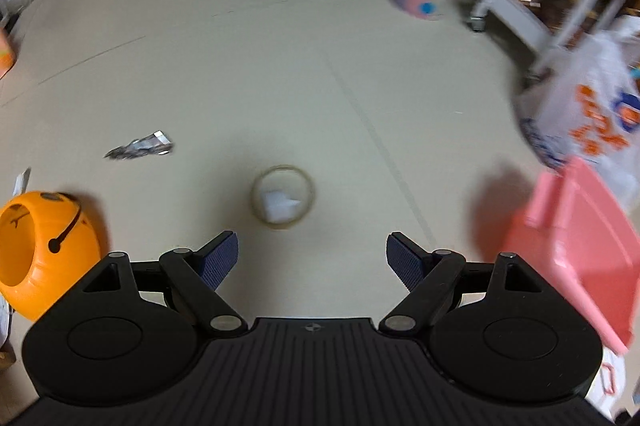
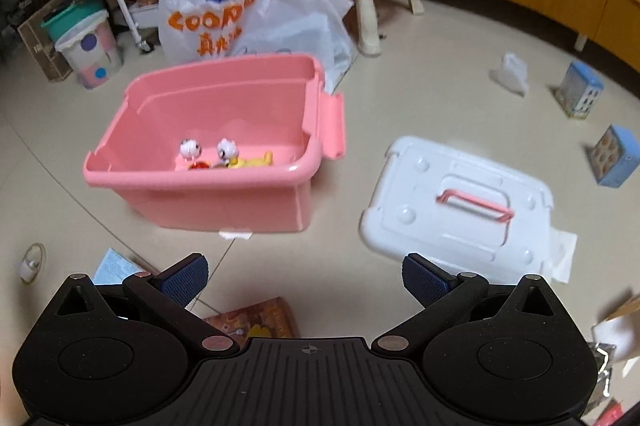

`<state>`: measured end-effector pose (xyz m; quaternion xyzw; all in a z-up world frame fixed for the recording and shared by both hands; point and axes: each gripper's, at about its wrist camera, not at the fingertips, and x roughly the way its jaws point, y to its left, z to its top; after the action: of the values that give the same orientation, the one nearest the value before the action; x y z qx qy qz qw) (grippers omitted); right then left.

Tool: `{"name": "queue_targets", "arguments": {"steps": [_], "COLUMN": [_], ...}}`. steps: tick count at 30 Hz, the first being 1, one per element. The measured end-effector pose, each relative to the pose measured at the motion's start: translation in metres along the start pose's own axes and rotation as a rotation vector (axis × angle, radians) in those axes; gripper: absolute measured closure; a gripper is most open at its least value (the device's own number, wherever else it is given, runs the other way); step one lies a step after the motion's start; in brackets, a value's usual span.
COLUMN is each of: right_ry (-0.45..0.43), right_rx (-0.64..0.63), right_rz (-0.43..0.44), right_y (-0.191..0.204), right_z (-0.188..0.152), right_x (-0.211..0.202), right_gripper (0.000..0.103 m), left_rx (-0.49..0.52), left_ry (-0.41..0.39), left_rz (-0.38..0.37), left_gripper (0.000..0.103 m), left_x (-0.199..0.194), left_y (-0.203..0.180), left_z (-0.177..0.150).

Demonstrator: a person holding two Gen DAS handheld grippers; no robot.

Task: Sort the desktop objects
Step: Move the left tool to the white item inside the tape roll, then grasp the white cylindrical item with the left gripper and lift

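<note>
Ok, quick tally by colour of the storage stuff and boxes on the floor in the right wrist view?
Pink: 1, the open bin
White: 1, the lid lying beside the bin
Blue: 2, the small boxes at the right
Total: 4

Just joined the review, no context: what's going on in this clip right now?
A person holds a gripper in each hand over a cluttered floor, sorting loose items. Both the left gripper and the right gripper are open and empty. The left one points at a roll of clear tape just ahead. The right faces the open pink bin, which holds a few small toys; its white lid lies on the floor beside it.
</note>
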<state>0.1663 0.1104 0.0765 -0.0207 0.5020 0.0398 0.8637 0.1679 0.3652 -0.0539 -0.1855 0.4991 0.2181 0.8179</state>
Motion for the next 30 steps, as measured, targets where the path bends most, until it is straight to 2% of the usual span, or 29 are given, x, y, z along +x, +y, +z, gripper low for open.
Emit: {"name": "queue_targets", "arguments": {"steps": [2,5,11,15,22,30], "right_ry": [0.016,0.037,0.070,0.101,0.153,0.189], "right_rx": [-0.017,-0.044,-0.033,-0.016,-0.022,-0.036], "right_rz": [0.007,0.017,0.005,-0.005,-0.003,0.003], "right_y": [0.006,0.014,0.015,0.013,0.018,0.024], "right_z": [-0.001,-0.001,0.003,0.004,0.001,-0.001], "right_x": [0.007,0.017,0.032,0.044,0.060,0.071], "right_gripper": [0.000,0.000,0.000,0.000,0.000,0.000], "left_rx": [-0.052,-0.120,-0.166,-0.200,-0.247,-0.241], "left_ry": [0.006,0.032,0.052,0.075,0.058,0.045], "left_rz": [0.019,0.013,0.031,0.052,0.097,0.117], "left_gripper": [0.020,0.027,0.027,0.034,0.037,0.057], "left_x": [0.019,0.052,0.111,0.144,0.171,0.183], "left_y": [0.012,0.017,0.015,0.017,0.024,0.021], "left_z": [0.004,0.012,0.011,0.009,0.001,-0.003]}}
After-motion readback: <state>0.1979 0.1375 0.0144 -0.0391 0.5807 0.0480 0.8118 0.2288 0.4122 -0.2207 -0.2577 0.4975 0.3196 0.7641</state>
